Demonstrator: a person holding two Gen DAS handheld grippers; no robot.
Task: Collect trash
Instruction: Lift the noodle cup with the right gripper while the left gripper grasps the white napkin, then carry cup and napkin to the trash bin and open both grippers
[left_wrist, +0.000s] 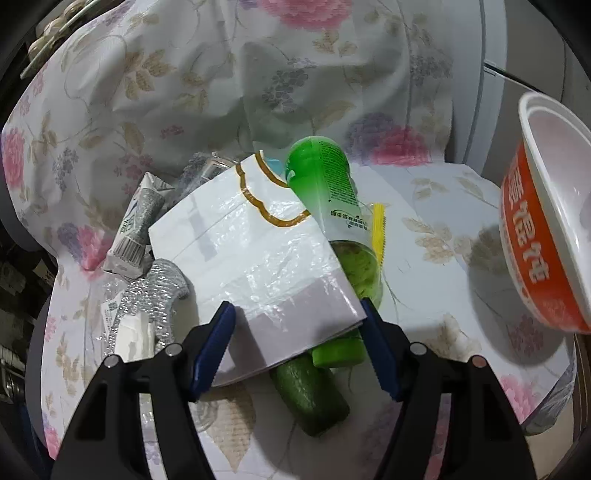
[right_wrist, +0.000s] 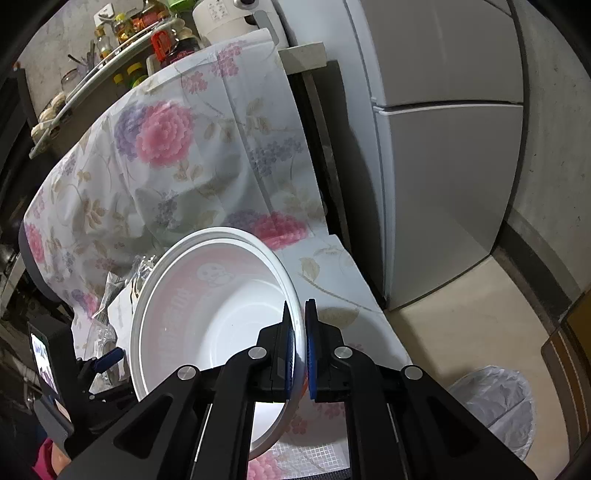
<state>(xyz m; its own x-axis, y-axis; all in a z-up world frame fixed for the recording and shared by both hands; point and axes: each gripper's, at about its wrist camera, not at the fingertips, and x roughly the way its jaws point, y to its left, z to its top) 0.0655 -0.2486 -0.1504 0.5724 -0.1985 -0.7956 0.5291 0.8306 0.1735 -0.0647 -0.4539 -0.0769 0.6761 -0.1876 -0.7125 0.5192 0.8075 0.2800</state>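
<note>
In the left wrist view a flat white plastic bag (left_wrist: 255, 254) with a gold outline lies on the flowered tablecloth, over a green bottle (left_wrist: 332, 206). My left gripper (left_wrist: 297, 317) is open, its blue fingers either side of the bag's near edge. A toothpaste tube (left_wrist: 136, 225) and silver foil wrapper (left_wrist: 155, 295) lie to the left. My right gripper (right_wrist: 299, 314) is shut on the rim of an empty white instant-noodle bowl (right_wrist: 221, 314), held tilted above the table; its orange side shows in the left wrist view (left_wrist: 535, 240).
A bin lined with a white bag (right_wrist: 495, 406) stands on the floor at the lower right. A grey fridge (right_wrist: 443, 147) stands behind the table. A shelf of jars and bottles (right_wrist: 122, 44) is at the back left.
</note>
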